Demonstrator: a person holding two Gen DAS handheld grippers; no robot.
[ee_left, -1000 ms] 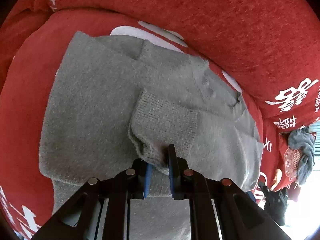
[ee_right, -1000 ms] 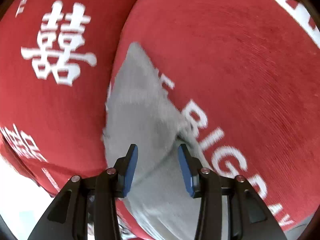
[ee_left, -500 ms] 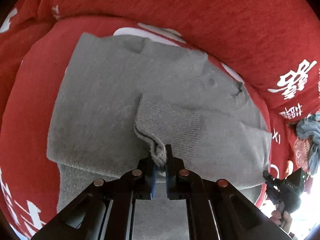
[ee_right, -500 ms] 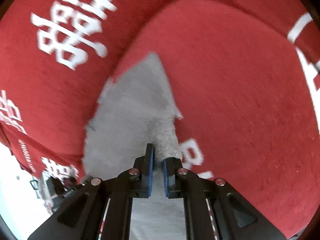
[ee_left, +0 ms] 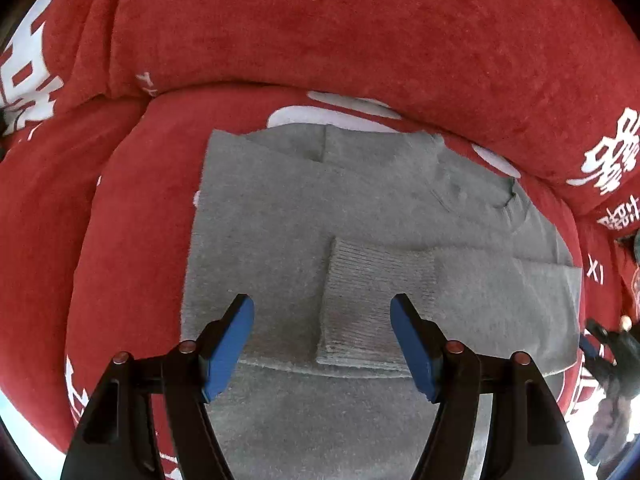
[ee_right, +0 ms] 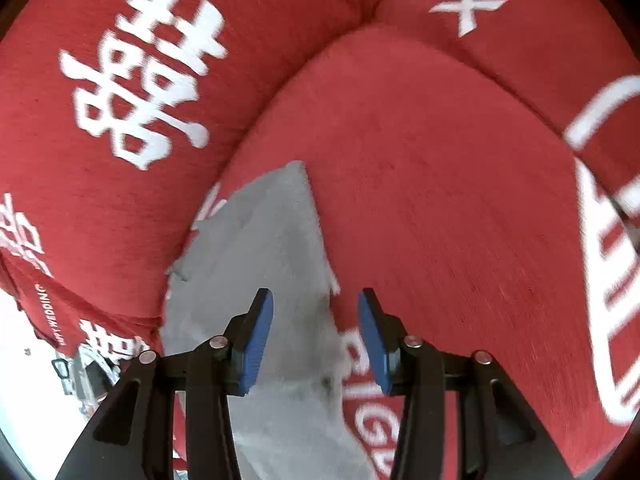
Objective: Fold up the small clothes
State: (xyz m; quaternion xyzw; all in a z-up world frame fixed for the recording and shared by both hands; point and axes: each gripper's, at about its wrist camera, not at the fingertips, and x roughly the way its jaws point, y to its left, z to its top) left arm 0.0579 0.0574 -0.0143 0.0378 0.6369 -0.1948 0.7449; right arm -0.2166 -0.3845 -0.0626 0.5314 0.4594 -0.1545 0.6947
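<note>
A grey knit sweater [ee_left: 304, 216] lies flat on a red sofa seat [ee_left: 132, 216]. One sleeve is folded across its body, with the ribbed cuff [ee_left: 372, 296] lying just in front of my left gripper [ee_left: 322, 340]. The left gripper is open and empty, hovering above the cuff. In the right wrist view the sweater's edge [ee_right: 276, 240] lies on the red cushion [ee_right: 440, 200]. My right gripper [ee_right: 316, 336] is open and empty, over the sweater's right edge.
Red back cushions with white characters [ee_left: 360, 20] rise behind the seat. A white character print [ee_right: 144, 72] marks the cushion on the left of the right wrist view. The right gripper's dark body [ee_left: 612, 360] shows at the right edge of the left wrist view.
Both grippers were shut on parts of the sweater half a second ago. Both have opened and let go. The cuff now lies flat on the sweater.
</note>
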